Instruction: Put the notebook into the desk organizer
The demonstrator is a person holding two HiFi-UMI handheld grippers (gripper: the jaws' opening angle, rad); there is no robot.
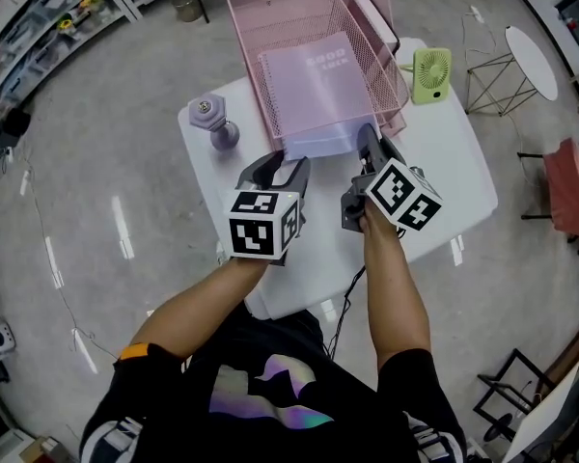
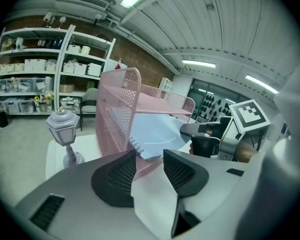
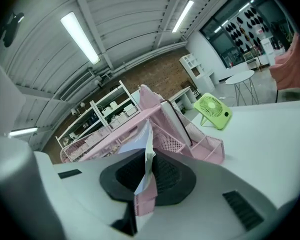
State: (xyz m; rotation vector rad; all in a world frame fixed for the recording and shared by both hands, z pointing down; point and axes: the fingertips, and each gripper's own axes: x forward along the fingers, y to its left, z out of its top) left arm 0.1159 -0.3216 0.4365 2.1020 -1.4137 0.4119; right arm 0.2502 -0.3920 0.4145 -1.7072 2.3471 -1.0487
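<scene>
A lavender spiral notebook (image 1: 318,90) lies in the tray of the pink mesh desk organizer (image 1: 246,46), and its front edge juts over the tray's low lip. My right gripper (image 1: 370,143) is shut on that edge at the front right; in the right gripper view the notebook (image 3: 142,139) stands pinched between the dark pads (image 3: 167,176). My left gripper (image 1: 282,167) sits at the front left corner. In the left gripper view its jaws (image 2: 150,159) stand apart, with the notebook's spiral corner (image 2: 140,151) just beyond the gap, untouched.
The organizer stands at the back of a white table (image 1: 444,162). A small lavender lantern (image 1: 212,119) is to its left and a green fan (image 1: 430,73) to its right. On the floor to the right are a round side table (image 1: 531,61) and a pink chair (image 1: 571,186).
</scene>
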